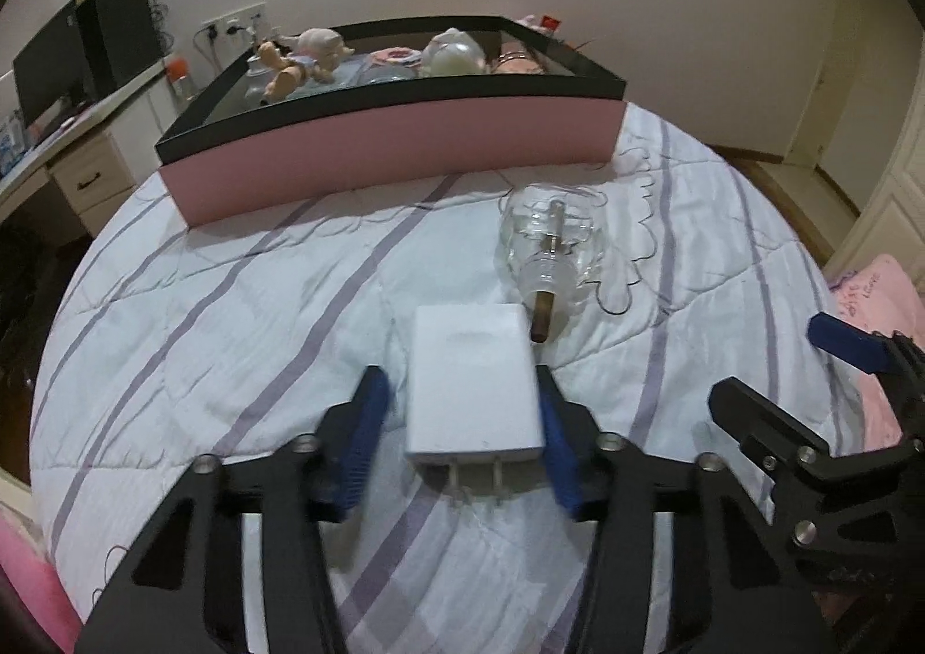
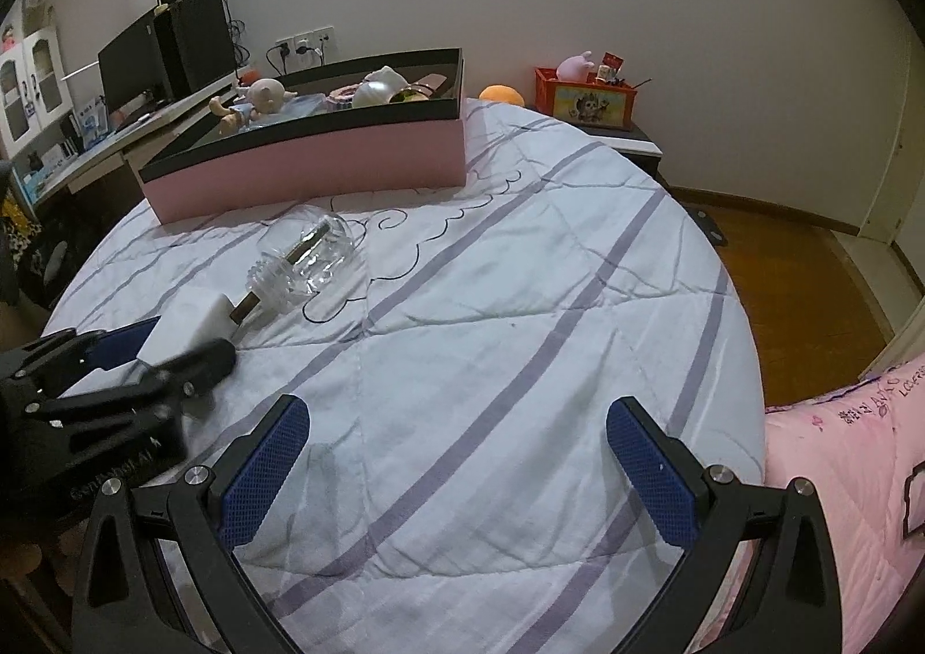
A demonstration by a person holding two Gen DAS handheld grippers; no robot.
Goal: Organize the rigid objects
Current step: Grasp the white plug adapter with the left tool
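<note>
The white charger (image 1: 474,382) is laid on the bed quilt (image 1: 231,318), prongs toward the camera, between the left gripper (image 1: 462,405) pads; contact is seen only at one pad. A glass bottle (image 1: 552,243) lies just beyond, before the pink box (image 1: 393,156). The right gripper (image 2: 457,440) is held wide apart, empty.

The left gripper (image 2: 144,359) hides most of the white charger (image 2: 191,321); its blue fingers (image 1: 558,457) are motion-blurred.

On the quilt (image 1: 231,318), the charger (image 1: 471,382) lies before the glass bottle (image 1: 549,243), the box (image 1: 393,156) behind both.
</note>
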